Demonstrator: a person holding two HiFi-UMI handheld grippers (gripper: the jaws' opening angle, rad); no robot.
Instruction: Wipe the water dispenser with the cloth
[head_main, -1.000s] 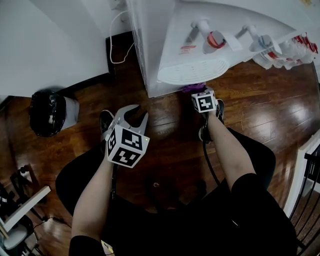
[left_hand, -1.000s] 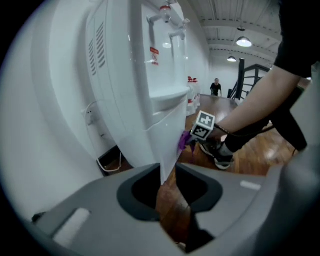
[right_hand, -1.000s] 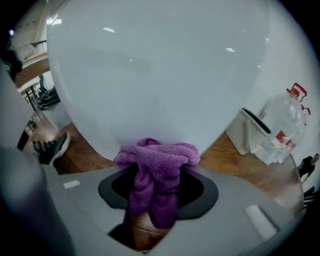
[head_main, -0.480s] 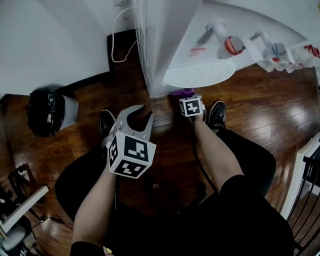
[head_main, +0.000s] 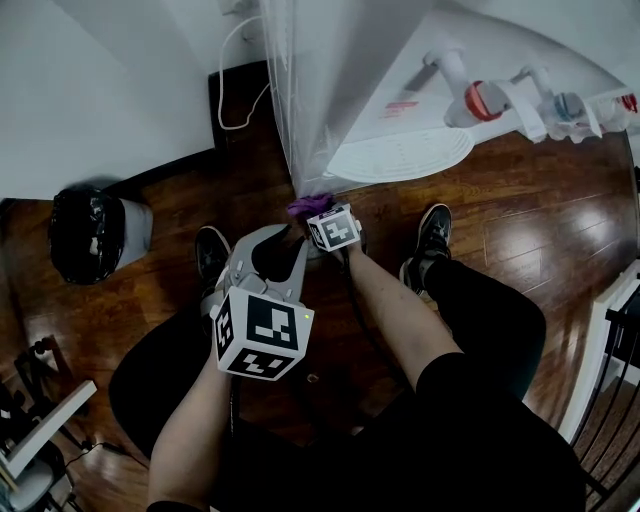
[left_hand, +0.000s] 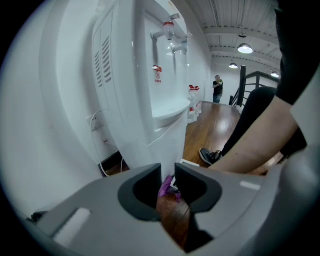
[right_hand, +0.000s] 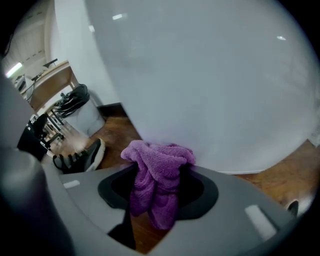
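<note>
Your right gripper (head_main: 312, 214) is clenched on the crumpled purple terry cloth (head_main: 303, 206), and only the right gripper view shows how. There the cloth (right_hand: 159, 170) bunches up between the jaws and spills over them, pressed against the lower front of the tall white plastic water dispenser (right_hand: 210, 85) near its left corner. From the head view you see just a purple tuft at the foot of the dispenser (head_main: 340, 90), with the marker cube covering the grip. Your left gripper (head_main: 287, 240) hangs just beside the right one with its jaws closed together and nothing in them. In the left gripper view (left_hand: 168, 171) the narrow slit between the tips shows only a sliver of the cloth (left_hand: 166, 186) beyond them. That view alone gives you the dispenser's side vents, its two taps seen from below, and a person standing far off (left_hand: 217, 89) on the dark polished wood floor (left_hand: 210, 125). The head view shows the red-collared tap (head_main: 485, 100) and the blue-collared tap (head_main: 565, 105) above the white round drip tray (head_main: 400, 155). A white cable (head_main: 232, 80) loops down the wall behind. A black-bagged waste bin (head_main: 90, 228) stands well apart on your left, and your black shoes (head_main: 434, 228) flank the grippers.
</note>
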